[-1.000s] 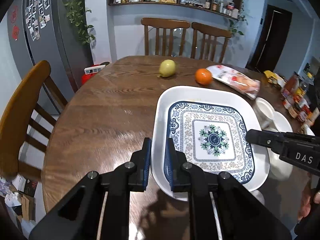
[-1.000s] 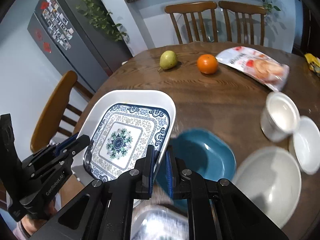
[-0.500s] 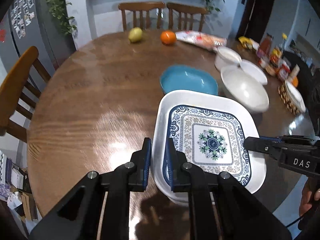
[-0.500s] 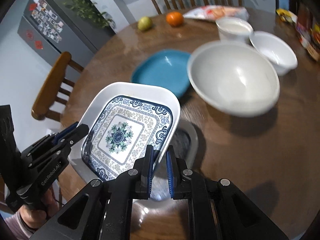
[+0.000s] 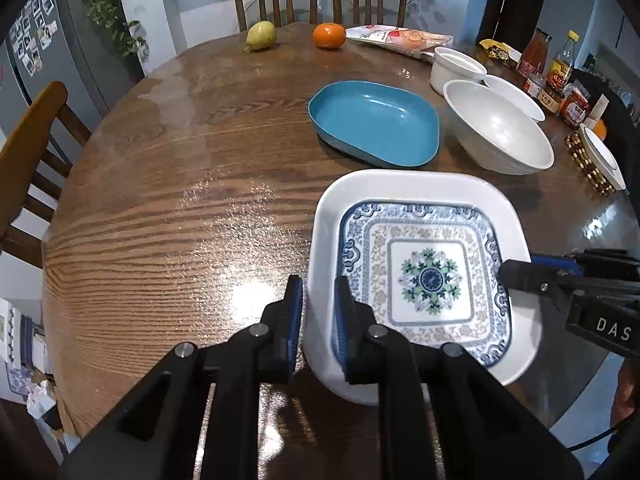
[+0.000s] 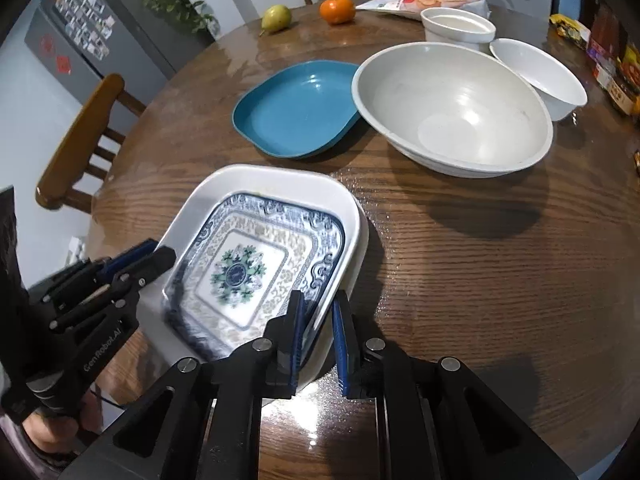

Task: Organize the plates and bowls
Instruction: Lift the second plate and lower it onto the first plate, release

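Observation:
A white square plate with a blue floral pattern (image 5: 424,276) sits low at the table's near edge, on another white dish whose rim shows beneath it (image 6: 362,240). My left gripper (image 5: 318,312) straddles its left rim, jaws slightly parted. My right gripper (image 6: 318,328) straddles its right rim, jaws slightly parted too; it also shows in the left wrist view (image 5: 520,276). A blue plate (image 5: 374,122), a large white bowl (image 5: 496,128), a smaller white bowl (image 6: 538,76) and a white cup-like bowl (image 6: 458,26) stand farther back.
A pear (image 5: 261,36), an orange (image 5: 329,35) and a snack packet (image 5: 400,38) lie at the far side. Bottles and jars (image 5: 552,76) and a dish on a beaded mat (image 5: 598,160) crowd the right edge. Wooden chairs (image 5: 32,132) surround the round table (image 5: 160,208).
Both grippers carried the patterned plate back and down to the table's near edge onto another white dish. Both grippers' jaws have parted slightly around its rims.

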Motion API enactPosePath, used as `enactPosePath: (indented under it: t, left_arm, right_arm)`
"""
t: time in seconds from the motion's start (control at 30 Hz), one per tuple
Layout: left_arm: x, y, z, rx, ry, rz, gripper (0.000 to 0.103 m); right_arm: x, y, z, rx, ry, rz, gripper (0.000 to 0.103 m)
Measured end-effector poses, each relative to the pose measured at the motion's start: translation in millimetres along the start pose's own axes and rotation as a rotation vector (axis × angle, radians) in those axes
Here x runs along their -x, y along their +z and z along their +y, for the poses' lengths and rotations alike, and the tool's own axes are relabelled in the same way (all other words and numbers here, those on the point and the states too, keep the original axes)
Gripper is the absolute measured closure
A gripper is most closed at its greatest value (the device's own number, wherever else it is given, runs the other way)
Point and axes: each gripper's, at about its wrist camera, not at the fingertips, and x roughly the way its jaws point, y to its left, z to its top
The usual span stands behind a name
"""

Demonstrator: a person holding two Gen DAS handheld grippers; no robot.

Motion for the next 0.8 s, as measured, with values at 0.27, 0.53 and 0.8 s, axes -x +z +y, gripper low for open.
enactPosePath:
  t: [0.27,0.53,0.8]
  left_arm:
    - [16,6,4,0.01,0.032,-0.058,0.036]
    - [27,16,7,0.036,0.033,-0.088,0.023]
    - [27,29,8,0.055,0.017,-0.082,0.02]
  right_arm:
    - [19,5,-1,0.046,-0.025,-0.066,0.086]
    - [47,12,-21,-0.009,0.024,-0.143,0.072]
    - [60,11,-36,-0.088,0.066,-0.185,0.05]
